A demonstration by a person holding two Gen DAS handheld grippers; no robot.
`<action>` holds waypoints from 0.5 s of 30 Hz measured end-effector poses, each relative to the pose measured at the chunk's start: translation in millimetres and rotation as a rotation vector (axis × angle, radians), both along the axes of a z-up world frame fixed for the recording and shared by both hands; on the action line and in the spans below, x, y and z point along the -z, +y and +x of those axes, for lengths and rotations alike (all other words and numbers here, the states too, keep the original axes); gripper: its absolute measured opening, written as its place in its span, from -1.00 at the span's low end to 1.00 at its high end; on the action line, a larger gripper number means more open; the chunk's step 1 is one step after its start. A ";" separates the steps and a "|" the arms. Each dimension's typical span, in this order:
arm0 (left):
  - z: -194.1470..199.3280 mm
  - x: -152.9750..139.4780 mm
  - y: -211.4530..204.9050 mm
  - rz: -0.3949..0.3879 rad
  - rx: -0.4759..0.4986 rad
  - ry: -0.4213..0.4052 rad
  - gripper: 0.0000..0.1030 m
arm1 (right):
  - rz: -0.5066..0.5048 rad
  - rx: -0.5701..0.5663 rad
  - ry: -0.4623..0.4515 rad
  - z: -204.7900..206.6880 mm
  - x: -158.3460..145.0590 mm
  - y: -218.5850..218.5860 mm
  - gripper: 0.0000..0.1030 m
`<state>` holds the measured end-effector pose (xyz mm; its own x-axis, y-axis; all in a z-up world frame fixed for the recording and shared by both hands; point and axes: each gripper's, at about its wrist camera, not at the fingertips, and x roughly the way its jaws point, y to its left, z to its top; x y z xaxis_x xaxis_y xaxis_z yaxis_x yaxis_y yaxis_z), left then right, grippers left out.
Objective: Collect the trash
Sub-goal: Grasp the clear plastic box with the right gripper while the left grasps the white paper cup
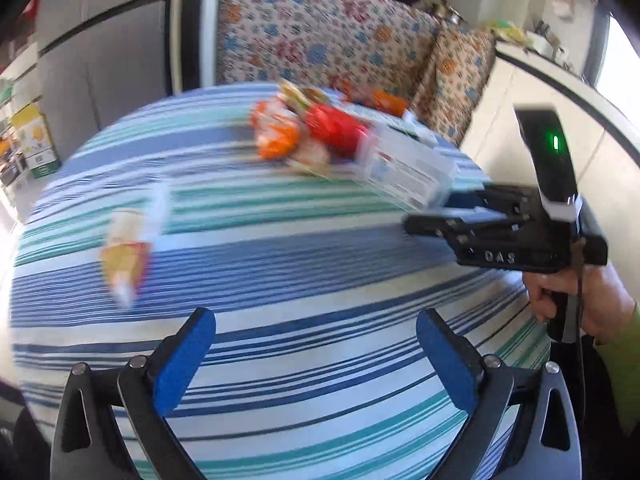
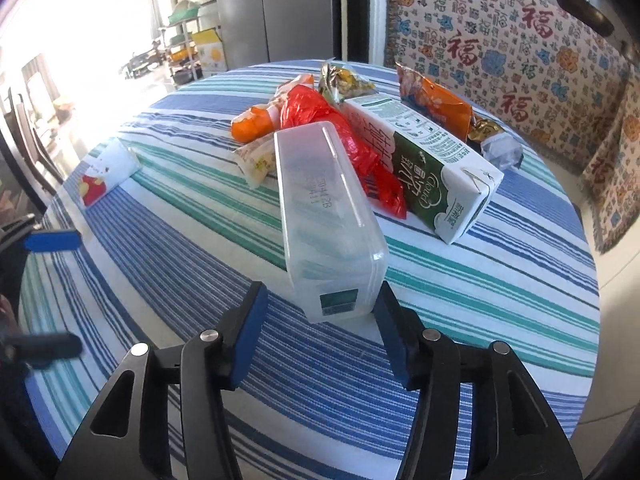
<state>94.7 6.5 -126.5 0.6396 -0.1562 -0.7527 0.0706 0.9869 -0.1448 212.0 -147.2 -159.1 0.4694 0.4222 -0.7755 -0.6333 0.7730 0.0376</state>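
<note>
Trash lies in a loose heap on a round table covered with a blue, teal and white striped cloth (image 2: 168,248). Nearest the right gripper (image 2: 318,334), a clear rectangular plastic container (image 2: 324,216) lies with its near end between the blue pads; the right-hand pad looks to be against its corner, while the left-hand pad stands clear of it, so the jaws are about half apart and I cannot tell whether they have any hold on it. Behind the container is a crumpled red plastic bag (image 2: 340,136), and just beside that a green and white milk carton (image 2: 424,168) lies on its side. To the left of the bag sit an orange wrapper (image 2: 252,124) and a pale snack packet (image 2: 256,160). Farther back are a green and yellow foil wrapper (image 2: 344,84), an orange snack bag (image 2: 436,104) and a dark crumpled wrapper (image 2: 496,144) near the far right rim. Well apart from the heap, at the left rim, lies a white packet with red and yellow print (image 2: 108,172).

From the left wrist view, the left gripper (image 1: 316,360) hovers over bare cloth with its blue pads wide apart and nothing between them. A hand (image 1: 576,304) grips the right tool's handle at the right. Beyond the table stands a sofa draped in a patterned floral throw (image 2: 520,60).
</note>
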 end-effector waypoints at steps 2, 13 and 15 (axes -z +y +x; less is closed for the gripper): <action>-6.7 -13.1 26.1 0.012 -0.076 -0.039 0.97 | 0.005 0.017 0.002 0.5 -0.4 -0.9 0.14; 38.9 -1.1 50.0 0.172 -0.033 0.009 0.38 | 0.025 0.019 -0.080 9.7 -24.3 9.5 0.38; 47.0 6.1 48.7 0.215 -0.034 0.039 0.10 | 0.002 0.018 -0.073 12.5 -23.3 13.3 0.31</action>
<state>141.8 55.2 -132.5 0.6117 0.0311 -0.7905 0.0356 0.9971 0.0668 224.5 -134.0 -135.9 0.5320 0.4143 -0.7385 -0.6202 0.7844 -0.0068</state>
